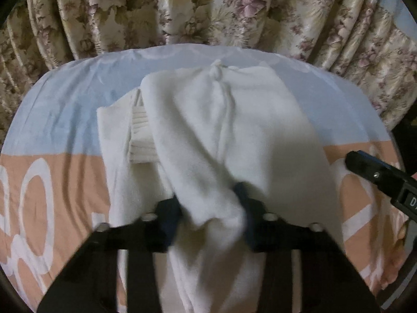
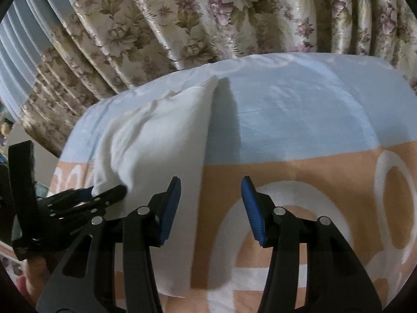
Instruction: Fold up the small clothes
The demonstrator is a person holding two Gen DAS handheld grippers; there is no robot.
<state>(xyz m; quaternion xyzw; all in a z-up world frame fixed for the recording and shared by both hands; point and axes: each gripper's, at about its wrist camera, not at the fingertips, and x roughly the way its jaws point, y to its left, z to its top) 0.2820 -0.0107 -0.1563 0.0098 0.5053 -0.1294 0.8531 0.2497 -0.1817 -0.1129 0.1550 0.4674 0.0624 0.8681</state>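
The white garment (image 1: 221,135) runs off the left wrist view's bottom edge, its near end hidden by the left gripper (image 1: 211,216). Those fingertips (image 1: 169,214) are motion-blurred, so their contact is unclear

White garment (image 1: 224,130) on blue-and-peach bedsheet (image 1: 57,120).

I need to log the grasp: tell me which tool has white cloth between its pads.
The left tool: white garment is bunched between its pads. The right tool stands open over the bedsheet, holding nothing.
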